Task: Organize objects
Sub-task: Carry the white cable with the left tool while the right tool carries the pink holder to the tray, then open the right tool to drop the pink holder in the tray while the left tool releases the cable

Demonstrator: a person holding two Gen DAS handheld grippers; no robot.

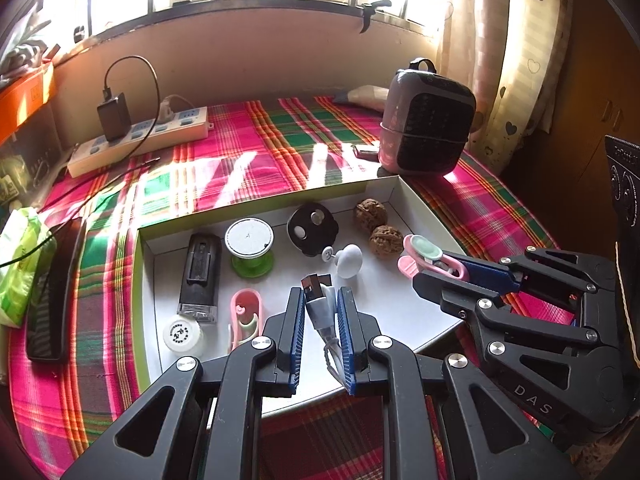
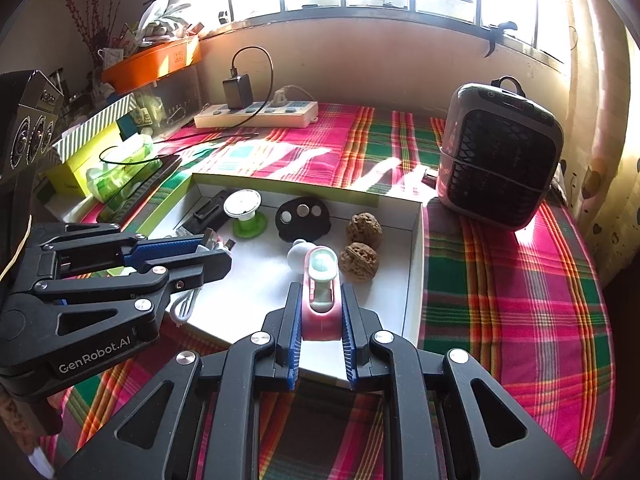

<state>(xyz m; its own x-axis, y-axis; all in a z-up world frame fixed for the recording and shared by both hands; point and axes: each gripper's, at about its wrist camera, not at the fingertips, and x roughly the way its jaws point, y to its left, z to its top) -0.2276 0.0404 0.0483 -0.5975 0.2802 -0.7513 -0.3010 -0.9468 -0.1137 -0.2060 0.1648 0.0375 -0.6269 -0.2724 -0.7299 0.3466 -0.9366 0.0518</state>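
Observation:
My left gripper is shut on a white USB cable plug above the open white box; the cable's loop hangs below the pads. To its right, my right gripper is shut on a pink clipper with a pale green top. The right wrist view shows the clipper upright between my right gripper pads, with the left gripper beside it. In the box lie two walnuts, a white knob, a black disc, a green spool, a black stick, a pink clip and a white cap.
The box sits on a plaid cloth. A small grey heater stands at the back right, a power strip with a black charger at the back left. A black flat case and a green tissue pack lie left.

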